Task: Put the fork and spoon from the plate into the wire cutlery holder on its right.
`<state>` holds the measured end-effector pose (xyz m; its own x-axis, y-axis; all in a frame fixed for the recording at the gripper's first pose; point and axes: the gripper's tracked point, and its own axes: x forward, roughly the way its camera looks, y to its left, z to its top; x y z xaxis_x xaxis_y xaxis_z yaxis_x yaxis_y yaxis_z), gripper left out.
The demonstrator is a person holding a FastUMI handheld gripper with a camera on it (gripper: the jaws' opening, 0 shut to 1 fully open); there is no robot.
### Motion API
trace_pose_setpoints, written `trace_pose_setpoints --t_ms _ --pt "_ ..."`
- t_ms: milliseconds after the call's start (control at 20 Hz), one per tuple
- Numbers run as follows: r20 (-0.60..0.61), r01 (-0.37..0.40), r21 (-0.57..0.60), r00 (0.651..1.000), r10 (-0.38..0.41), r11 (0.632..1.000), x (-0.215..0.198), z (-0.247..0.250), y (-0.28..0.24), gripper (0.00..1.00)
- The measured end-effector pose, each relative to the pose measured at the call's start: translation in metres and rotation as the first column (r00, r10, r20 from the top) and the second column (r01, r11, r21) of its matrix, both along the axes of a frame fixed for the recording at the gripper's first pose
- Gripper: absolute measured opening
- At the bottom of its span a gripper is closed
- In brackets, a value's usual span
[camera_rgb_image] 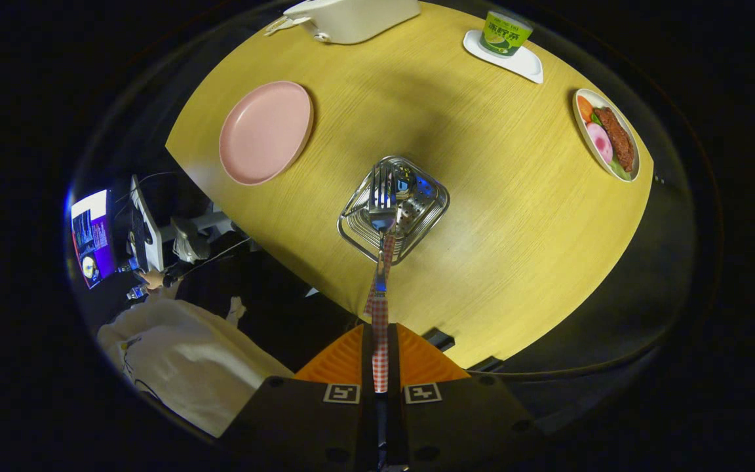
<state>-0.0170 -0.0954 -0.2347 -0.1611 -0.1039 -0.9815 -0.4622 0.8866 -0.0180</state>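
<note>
Yellow wood-grain table (495, 216) spreads under your camera, its rounded edge curving close past your fingers at 6 o'clock, with dark floor beyond it. You have one fork (381, 216) pinched by its red-and-white checked handle between your two orange fingers (345, 364); the gripper (381, 357) is closed down to just the handle's width, both pads pressing on it. The tines hang over the single wire cutlery holder (393, 208), which stands just ahead of the fingers, and the fork's head overlaps its rim; you cannot tell whether it has touched bottom. Inside the holder something shiny with a blue glint lies beside the fork head, probably the spoon, though it is too small to be sure. One pink plate (266, 131) sits at 10 o'clock from the holder, bare of cutlery. At 2 o'clock a white plate of food (608, 134) rests near the table's far edge, and at 1 o'clock one green can (505, 33) stands on a white coaster (522, 62). A white box (351, 18) sits at 12 o'clock. Open tabletop surrounds the holder on all sides. At 8 o'clock, off the table, a person in a white sleeve (181, 357) sits by a lit screen (91, 236).
</note>
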Motion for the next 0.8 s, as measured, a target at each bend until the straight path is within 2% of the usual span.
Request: trace_pose_setpoints --t_ms 300,550,600,650,700,800 --pt "-0.106 -0.024 -0.048 0.994 0.019 0.999 0.011 -0.012 -0.005 0.10" --pt "-0.110 -0.003 -0.042 0.994 -0.002 0.999 0.025 -0.018 0.000 0.15" --pt "-0.104 -0.004 -0.037 0.995 0.000 0.999 0.025 -0.020 0.000 0.19" --pt "-0.093 -0.002 -0.030 0.996 -0.001 1.000 0.027 -0.016 0.000 0.36" --pt "-0.072 0.004 -0.018 0.997 -0.005 1.000 0.031 -0.017 0.001 0.35" --pt "-0.034 0.020 0.017 0.999 -0.020 1.000 0.032 -0.011 0.005 0.46"
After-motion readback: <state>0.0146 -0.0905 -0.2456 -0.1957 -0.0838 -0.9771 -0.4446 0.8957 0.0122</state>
